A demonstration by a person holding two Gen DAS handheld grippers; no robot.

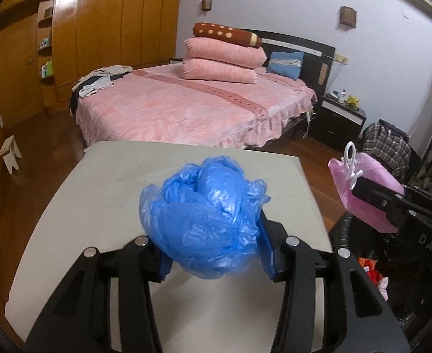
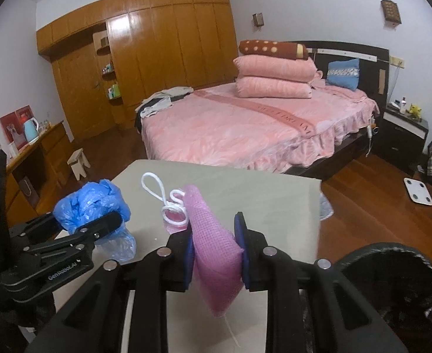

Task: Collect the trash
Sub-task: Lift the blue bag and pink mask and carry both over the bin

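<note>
Left wrist view: left gripper (image 1: 213, 253) has its jaws clamped on a crumpled blue plastic bag (image 1: 207, 214), thin, glossy film bunched into a loose ball and held clear above the pale tabletop (image 1: 98, 194). Right wrist view: right gripper (image 2: 214, 253) has its jaws closed narrow on a pink mesh pouch (image 2: 213, 250), soft waffle-textured fabric hanging limp below the pads, a white cord loop (image 2: 163, 197) at its top. Judgement: both pieces are picked up, so the carry-to-bin step is in hand. A dark round trash bin (image 2: 392, 288) stands low at right beside the tabletop; next move calls for bringing each gripper over its mouth before release, since light film may drift or cling.
</note>
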